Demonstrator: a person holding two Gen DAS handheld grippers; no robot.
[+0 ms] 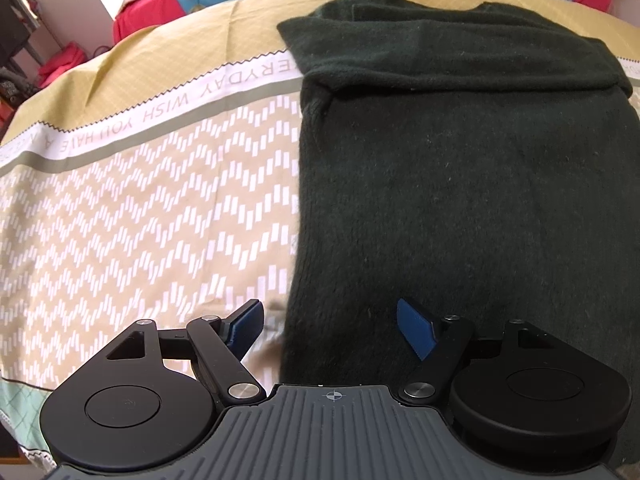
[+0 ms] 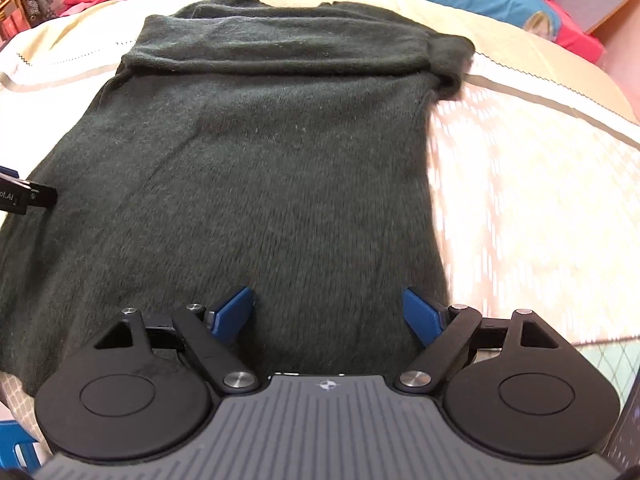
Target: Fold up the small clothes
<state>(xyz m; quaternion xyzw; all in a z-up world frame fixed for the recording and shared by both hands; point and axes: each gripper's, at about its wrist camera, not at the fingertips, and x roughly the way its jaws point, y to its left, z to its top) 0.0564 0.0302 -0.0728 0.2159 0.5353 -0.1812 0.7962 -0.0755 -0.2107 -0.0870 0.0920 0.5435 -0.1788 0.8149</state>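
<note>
Through my left wrist camera, the dark green fuzzy knit sweater (image 1: 460, 184) lies flat on the beige patterned bedsheet (image 1: 140, 200), its sleeves folded across the chest near the collar. My left gripper (image 1: 330, 326) hangs with its blue-padded jaws spread wide and nothing between them, straddling the sweater's left side edge near the hem.

Through my right wrist camera, the same sweater fills the middle of the bed, hem end nearest me. My right gripper (image 2: 328, 314) is released too, jaws apart above the hem, clasping nothing.

I judge the knit soft, limp and fairly thick, light to lift but prone to sagging and slumping. The fuzzy surface should grip well. I would pinch both hem corners through all layers, then carry them towards the collar.
</note>
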